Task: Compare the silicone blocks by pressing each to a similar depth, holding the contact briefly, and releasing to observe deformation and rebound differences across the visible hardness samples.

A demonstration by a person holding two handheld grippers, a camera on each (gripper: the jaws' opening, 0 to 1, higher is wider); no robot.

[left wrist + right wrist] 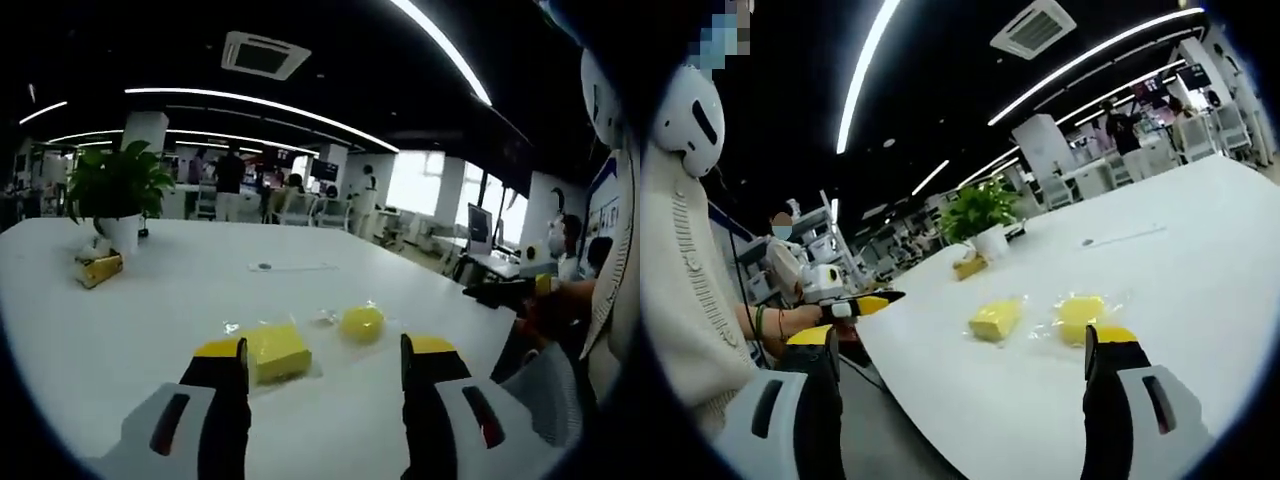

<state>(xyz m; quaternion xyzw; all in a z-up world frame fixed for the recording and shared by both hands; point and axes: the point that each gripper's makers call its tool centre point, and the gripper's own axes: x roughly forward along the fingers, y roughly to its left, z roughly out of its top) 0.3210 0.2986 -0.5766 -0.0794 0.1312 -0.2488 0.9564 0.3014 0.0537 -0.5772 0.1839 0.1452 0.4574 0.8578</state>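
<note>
So nothing's pressed yet: both the left hand-held gripper (322, 375) and right hand-held gripper (960, 365) hover open, off the worktop (150, 310). Next probably means lowering onto the square silicone block (275, 350), then the round one (362, 322).

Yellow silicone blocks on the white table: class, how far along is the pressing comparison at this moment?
Nothing looks done yet: the square yellow silicone block and the rounder yellow silicone block lie untouched in clear wrappers on the white table. In hand: the left gripper hovers open before them; the right gripper is open too, off the table edge. Pressing, holding and releasing each block remain.
</note>
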